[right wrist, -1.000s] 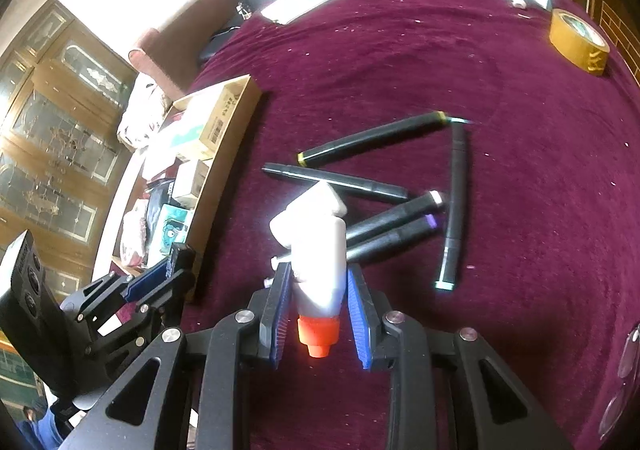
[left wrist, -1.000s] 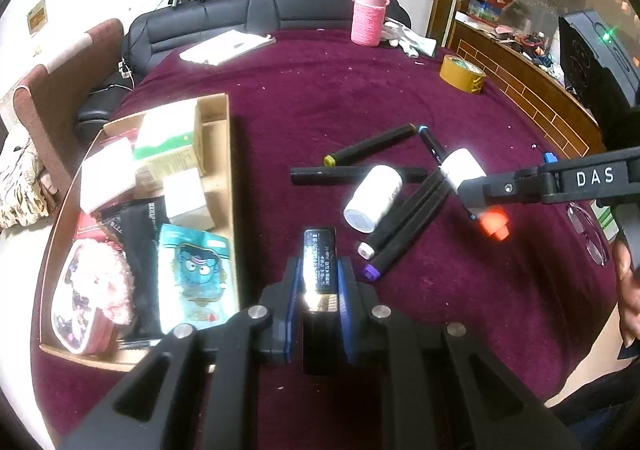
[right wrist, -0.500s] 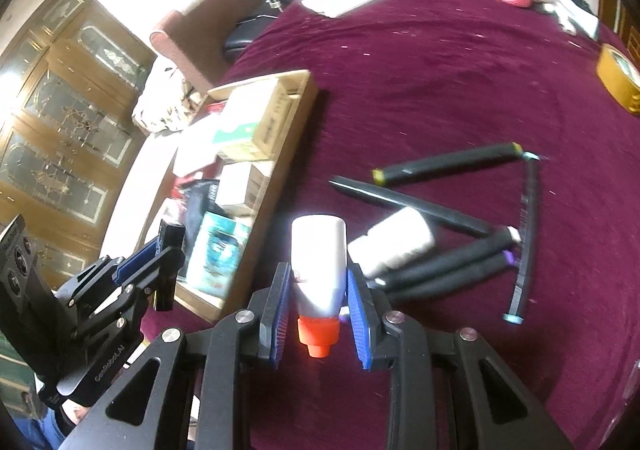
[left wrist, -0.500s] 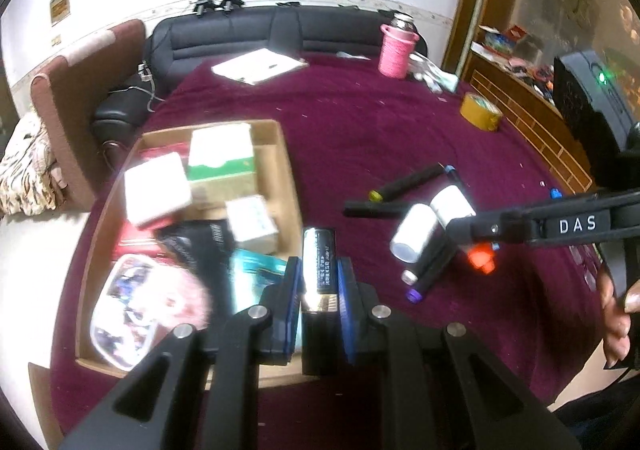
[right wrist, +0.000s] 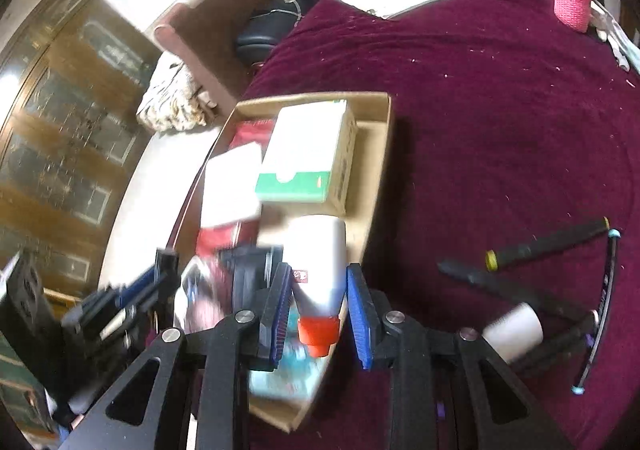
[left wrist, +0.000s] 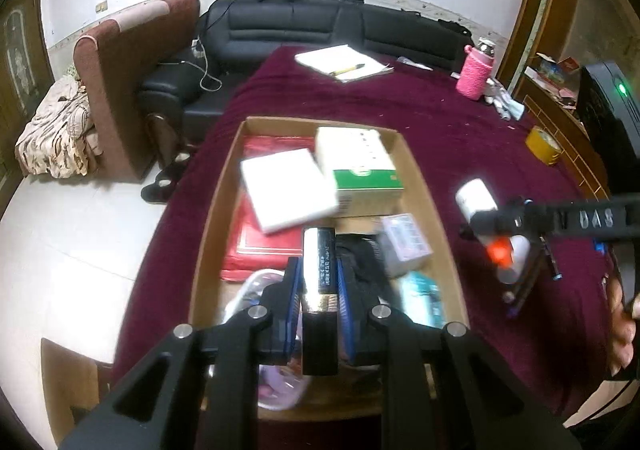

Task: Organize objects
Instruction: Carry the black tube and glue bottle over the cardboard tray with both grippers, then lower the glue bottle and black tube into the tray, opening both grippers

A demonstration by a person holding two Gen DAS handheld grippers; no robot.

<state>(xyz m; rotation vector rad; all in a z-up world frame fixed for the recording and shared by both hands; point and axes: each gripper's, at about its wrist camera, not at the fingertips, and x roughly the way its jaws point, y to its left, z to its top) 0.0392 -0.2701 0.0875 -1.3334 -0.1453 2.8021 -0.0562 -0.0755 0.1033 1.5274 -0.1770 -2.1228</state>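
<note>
My left gripper point(left wrist: 318, 282) is shut on a black and gold rectangular case point(left wrist: 319, 274) and holds it above the cardboard box point(left wrist: 416, 174). My right gripper point(right wrist: 320, 290) is shut on a white bottle with an orange cap point(right wrist: 320, 270) over the box's right wall point(right wrist: 380, 154); this bottle also shows in the left wrist view point(left wrist: 478, 200). The box holds a green and white carton point(left wrist: 360, 166), a white flat box point(left wrist: 286, 188), a red packet point(left wrist: 260, 246) and smaller items. Black markers point(right wrist: 548, 244) and a white bottle point(right wrist: 514, 328) lie on the maroon cloth.
A pink knitted cup point(left wrist: 476, 72), a notepad with a pen point(left wrist: 344, 64) and a yellow tape roll point(left wrist: 542, 144) sit on the far cloth. A black sofa point(left wrist: 320, 26) and a brown armchair point(left wrist: 120, 90) stand beyond the table. The left gripper shows in the right wrist view point(right wrist: 132, 290).
Both grippers have moved left from the markers toward the box, carrying the case and the bottle. The case is now above the box contents and the bottle over the box's right wall.
</note>
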